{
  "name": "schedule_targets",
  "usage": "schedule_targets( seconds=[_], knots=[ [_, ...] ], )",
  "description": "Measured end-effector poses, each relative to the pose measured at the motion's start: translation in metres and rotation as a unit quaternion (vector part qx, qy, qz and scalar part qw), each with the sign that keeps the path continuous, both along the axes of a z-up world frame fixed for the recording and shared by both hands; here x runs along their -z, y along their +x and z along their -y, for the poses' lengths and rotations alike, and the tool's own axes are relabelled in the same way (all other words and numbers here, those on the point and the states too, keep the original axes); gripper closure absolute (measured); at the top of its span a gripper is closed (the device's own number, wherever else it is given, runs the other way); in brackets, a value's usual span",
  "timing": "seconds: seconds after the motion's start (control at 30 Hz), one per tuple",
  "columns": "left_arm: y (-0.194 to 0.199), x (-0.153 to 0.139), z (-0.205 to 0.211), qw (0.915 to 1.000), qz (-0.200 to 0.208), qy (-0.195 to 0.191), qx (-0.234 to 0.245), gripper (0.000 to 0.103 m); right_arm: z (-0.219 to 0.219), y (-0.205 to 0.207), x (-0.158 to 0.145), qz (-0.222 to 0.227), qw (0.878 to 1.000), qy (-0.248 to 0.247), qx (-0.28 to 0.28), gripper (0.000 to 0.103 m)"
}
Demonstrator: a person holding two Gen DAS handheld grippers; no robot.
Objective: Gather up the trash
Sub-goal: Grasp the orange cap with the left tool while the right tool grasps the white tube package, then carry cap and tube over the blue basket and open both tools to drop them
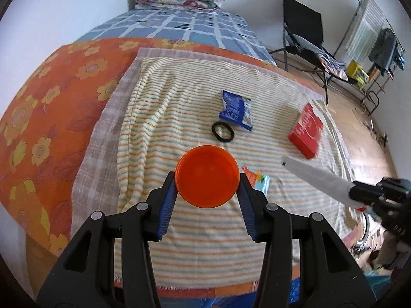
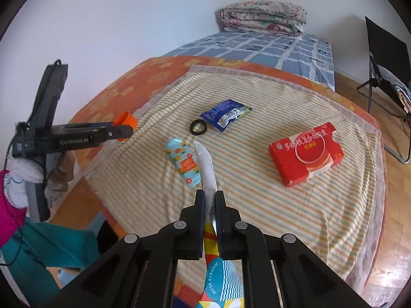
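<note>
Bedroom with white walls and a wood floor; the bed [image 2: 159,87] fills most of both views, spread with an orange flowered sheet and, on top, a striped towel [image 2: 257,205] where the trash lies. At the bed's far end sits a folded quilt [image 2: 264,18], and a black folding chair [image 1: 303,33] stands off to the right on the floor.

On the towel the biggest piece is a red box [image 2: 307,154], well apart from the rest toward the right edge. Near the middle lie a blue packet [image 2: 224,114] and, just beside it, a black ring [image 2: 198,127]. Closer in lies a small tube [image 2: 183,165] printed with oranges.

Both tongs look loaded. The left tongs [image 1: 207,179] grip an orange cup [image 1: 207,177] by its sides, held above the towel. The right tongs [image 2: 210,200] are pinched tight on a white wrapper [image 2: 206,169], which sticks out past the tips over the tube.

I judge this a carry-off step: two items picked, nothing dropped yet. No bin shows in either view, so the next move calls for finding one. Nothing blocks the way, though the limp wrapper could slip.
</note>
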State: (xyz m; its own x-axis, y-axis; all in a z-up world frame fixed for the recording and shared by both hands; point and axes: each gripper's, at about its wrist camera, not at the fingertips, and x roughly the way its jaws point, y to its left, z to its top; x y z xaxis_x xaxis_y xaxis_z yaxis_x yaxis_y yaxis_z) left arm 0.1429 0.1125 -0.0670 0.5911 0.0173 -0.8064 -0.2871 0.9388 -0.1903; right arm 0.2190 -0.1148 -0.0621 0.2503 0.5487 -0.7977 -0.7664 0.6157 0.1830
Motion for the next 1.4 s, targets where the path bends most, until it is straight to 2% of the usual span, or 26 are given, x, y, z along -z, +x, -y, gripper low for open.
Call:
schedule_targets(
  seconds=[0.23, 0.43, 0.57, 0.7, 0.83, 1.4],
  knots=[
    [-0.031, -0.004, 0.026, 0.9993, 0.000, 0.009, 0.035, 0.056, 0.028, -0.044, -0.013, -0.008, 1.000, 0.012, -0.013, 0.098],
    [-0.055, -0.001, 0.053, 0.9974, -0.002, 0.025, 0.067, 0.056, 0.042, -0.087, -0.011, -0.019, 0.999, 0.014, -0.037, 0.098],
    [-0.071, 0.003, 0.071, 0.9959, -0.007, 0.023, 0.087, 0.056, 0.050, -0.115, -0.001, -0.031, 0.998, 0.006, -0.058, 0.098],
    [-0.084, 0.012, 0.087, 0.9947, -0.019, 0.005, 0.101, 0.056, 0.054, -0.140, 0.008, -0.036, 0.996, -0.004, -0.080, 0.098],
    [-0.096, 0.021, 0.102, 0.9929, -0.027, 0.007, 0.115, 0.056, 0.060, -0.160, 0.021, -0.050, 0.995, -0.009, -0.091, 0.098],
    [-0.130, 0.076, 0.145, 0.9826, -0.094, -0.003, 0.160, 0.056, 0.059, -0.195, 0.078, -0.097, 0.987, -0.061, -0.112, 0.097]
  ],
)
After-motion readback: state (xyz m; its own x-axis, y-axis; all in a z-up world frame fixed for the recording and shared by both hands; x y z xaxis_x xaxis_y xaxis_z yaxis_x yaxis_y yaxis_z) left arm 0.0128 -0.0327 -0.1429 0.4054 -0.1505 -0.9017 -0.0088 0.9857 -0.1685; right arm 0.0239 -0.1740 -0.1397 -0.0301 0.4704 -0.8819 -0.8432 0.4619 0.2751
